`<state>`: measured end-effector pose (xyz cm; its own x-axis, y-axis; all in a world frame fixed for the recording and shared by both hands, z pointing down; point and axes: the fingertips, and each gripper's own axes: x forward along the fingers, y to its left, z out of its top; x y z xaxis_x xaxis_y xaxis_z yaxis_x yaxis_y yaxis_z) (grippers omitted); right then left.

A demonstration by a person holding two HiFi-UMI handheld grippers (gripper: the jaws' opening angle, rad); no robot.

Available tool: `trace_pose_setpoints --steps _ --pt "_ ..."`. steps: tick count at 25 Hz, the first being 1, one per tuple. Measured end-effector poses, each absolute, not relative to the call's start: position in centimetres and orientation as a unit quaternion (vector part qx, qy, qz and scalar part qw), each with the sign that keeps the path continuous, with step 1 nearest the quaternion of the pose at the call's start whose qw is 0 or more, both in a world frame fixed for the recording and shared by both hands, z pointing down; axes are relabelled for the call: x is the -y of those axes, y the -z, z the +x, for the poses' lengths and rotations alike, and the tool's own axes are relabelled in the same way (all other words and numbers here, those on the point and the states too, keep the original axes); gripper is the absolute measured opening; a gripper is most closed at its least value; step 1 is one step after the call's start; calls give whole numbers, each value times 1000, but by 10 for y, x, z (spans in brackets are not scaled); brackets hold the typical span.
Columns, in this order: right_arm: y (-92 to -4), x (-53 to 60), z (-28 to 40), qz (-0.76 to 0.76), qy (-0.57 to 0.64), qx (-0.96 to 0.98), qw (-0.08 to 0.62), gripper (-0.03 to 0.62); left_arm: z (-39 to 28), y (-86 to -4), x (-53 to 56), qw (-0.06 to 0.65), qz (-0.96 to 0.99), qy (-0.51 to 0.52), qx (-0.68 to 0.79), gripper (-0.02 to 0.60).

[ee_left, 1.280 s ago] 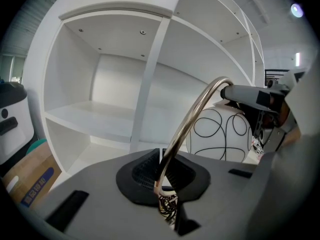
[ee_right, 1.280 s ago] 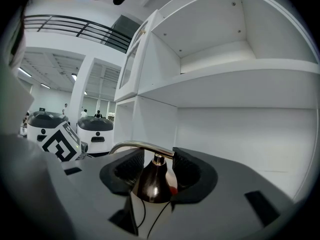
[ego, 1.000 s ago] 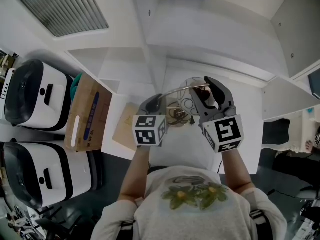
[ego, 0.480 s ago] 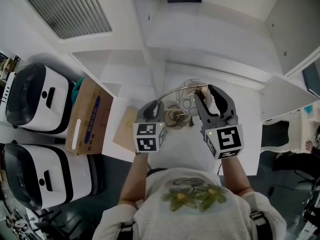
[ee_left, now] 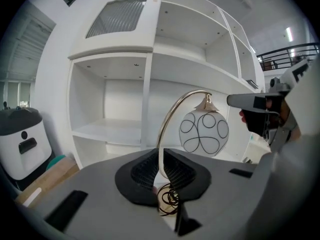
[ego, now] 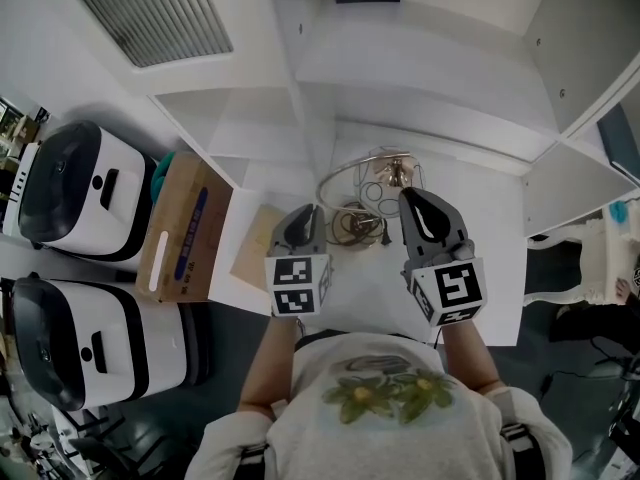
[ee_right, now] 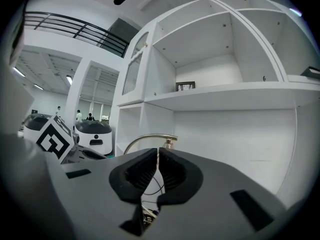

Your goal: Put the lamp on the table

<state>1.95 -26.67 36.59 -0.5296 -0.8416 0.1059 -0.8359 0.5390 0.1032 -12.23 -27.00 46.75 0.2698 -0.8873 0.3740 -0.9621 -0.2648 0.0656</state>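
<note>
Only the left gripper view shows the left gripper [ee_left: 161, 170] pinching the brass-stemmed white globe lamp [ee_left: 204, 132] by its stem, while the right gripper [ee_right: 157, 165], held level, has just been closing its jaws almost together, seemingly on nothing.

The lamp [ee_left: 169, 120] stem is polished brass-toned metal, its globe [ee_left: 204, 133] glossy white, the left gripper [ee_left: 160, 157] pads [ee_left: 142, 171] ribbed matt black, the worktop [ego: 385, 290] smooth white, the box [ego: 180, 230] brown cardboard.

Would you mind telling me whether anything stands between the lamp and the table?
Nothing visible does. The lamp, its stem gripped in the left claw, is right over the white table, with only its own coiled cord at its foot.
</note>
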Motion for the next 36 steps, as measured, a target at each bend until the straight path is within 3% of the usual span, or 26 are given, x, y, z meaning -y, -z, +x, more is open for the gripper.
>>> trace_pose_setpoints --steps 5,17,36 --pt "-374 247 12 460 9 885 75 32 -108 -444 244 151 813 -75 558 29" --pt "-386 201 3 425 2 901 89 31 -72 -435 194 100 828 -109 541 29" --pt "-392 163 8 426 -5 898 112 31 -49 -430 156 99 841 -119 518 29"
